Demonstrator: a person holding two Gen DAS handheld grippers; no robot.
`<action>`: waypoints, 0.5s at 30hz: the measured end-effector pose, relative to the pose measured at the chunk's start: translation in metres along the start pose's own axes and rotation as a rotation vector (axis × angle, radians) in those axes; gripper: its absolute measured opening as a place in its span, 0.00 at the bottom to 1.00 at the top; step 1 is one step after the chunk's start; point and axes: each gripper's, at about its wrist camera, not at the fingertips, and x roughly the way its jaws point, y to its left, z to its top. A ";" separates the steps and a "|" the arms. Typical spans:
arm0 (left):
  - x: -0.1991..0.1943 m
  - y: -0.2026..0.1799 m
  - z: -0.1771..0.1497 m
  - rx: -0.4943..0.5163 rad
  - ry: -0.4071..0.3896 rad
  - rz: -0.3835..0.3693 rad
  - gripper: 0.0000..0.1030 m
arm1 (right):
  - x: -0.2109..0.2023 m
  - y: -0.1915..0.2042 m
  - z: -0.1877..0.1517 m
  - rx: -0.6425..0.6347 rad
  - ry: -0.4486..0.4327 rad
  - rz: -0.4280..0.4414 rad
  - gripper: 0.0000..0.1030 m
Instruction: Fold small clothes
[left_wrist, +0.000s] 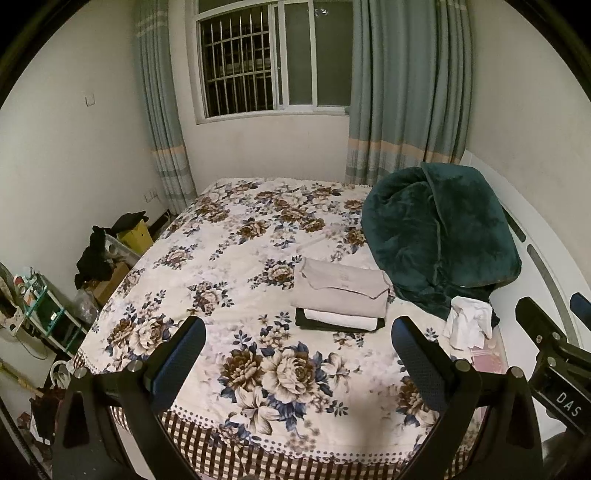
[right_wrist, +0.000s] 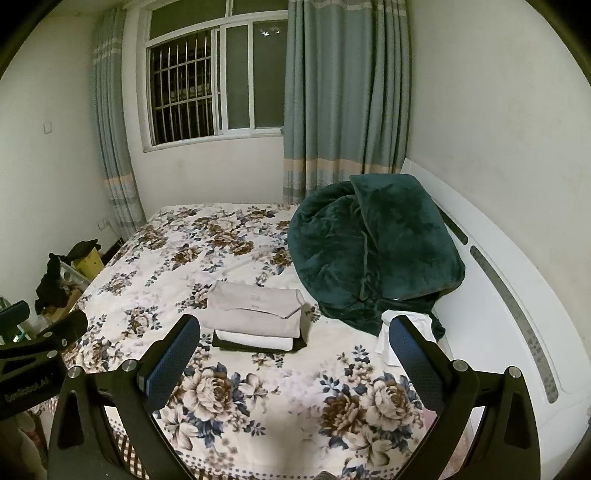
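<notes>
A stack of folded clothes lies on the flowered bed: a beige piece on top, a white one under it, a black one at the bottom. It also shows in the right wrist view. A crumpled white garment lies to the right of the stack, by the green blanket; in the right wrist view it is partly behind my right finger. My left gripper is open and empty, held above the near part of the bed. My right gripper is open and empty, short of the stack.
A bulky dark green blanket is heaped at the right of the bed against the white headboard. Boxes, dark clothes and a small shelf crowd the floor at the left. A window and curtains are on the far wall.
</notes>
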 end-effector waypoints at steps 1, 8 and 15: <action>-0.001 -0.001 0.000 0.000 -0.002 0.002 1.00 | 0.000 0.000 0.000 0.000 -0.001 0.000 1.00; -0.002 -0.004 0.000 0.001 -0.005 0.011 1.00 | 0.000 0.002 -0.001 -0.001 -0.002 0.001 1.00; -0.002 -0.005 0.002 0.003 -0.009 0.014 1.00 | 0.001 0.005 -0.001 -0.002 -0.002 0.007 1.00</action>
